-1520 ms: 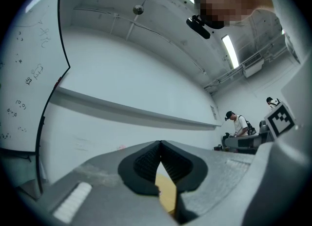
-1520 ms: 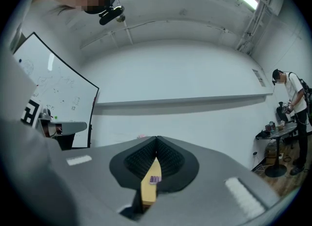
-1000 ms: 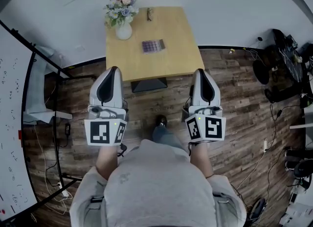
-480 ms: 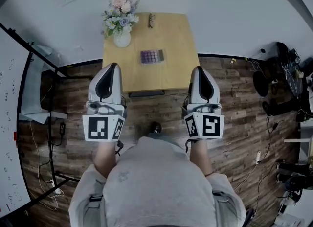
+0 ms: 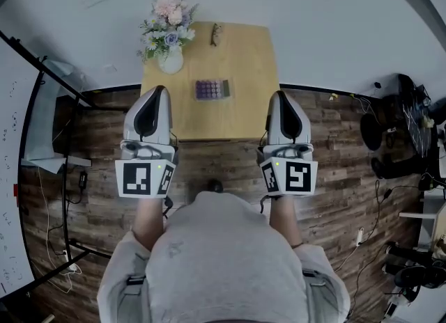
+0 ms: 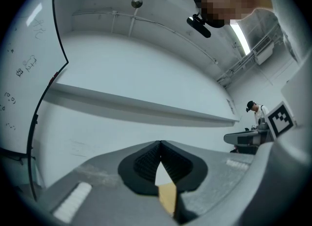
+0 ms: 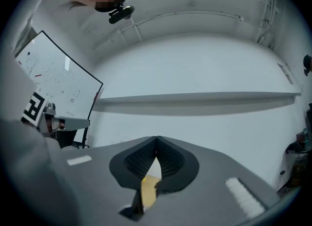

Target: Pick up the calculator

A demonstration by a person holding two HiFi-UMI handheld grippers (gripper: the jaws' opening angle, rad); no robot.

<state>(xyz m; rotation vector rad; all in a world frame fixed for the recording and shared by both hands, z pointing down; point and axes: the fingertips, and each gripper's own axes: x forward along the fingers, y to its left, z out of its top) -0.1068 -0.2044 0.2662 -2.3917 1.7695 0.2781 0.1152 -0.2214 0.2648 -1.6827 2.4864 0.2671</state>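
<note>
Fingers (image 6: 142,164) of the left gripper (image 5: 156,92) are clenched tip to tip with nothing between them, only a sliver of the wooden table (image 5: 244,57) showing under the closed tips. Compared with a second ago the table has drawn toward me in the head view, so its near edge now runs behind both grippers' bodies rather than just ahead of their noses; I read that as the approach nearly finished. The calculator (image 5: 212,90) lies flat and untouched near the table's middle, a little toward its near side, ahead of the gap between my two grippers. The right gripper (image 5: 279,95) is clamped empty as well, at the table's near right corner. Neither tool can take the calculator until one opens, and both point slightly above level, so I judge a dip toward the tabletop is needed first. For room: a whiteboard (image 5: 14,175) and its stand flank the table's left side, a vase of flowers (image 5: 169,36) occupies its far left corner, and a small brown item (image 5: 217,33) I cannot identify sits at its far edge. Right of the table, chairs and cables (image 5: 411,113) stay well apart.
</note>
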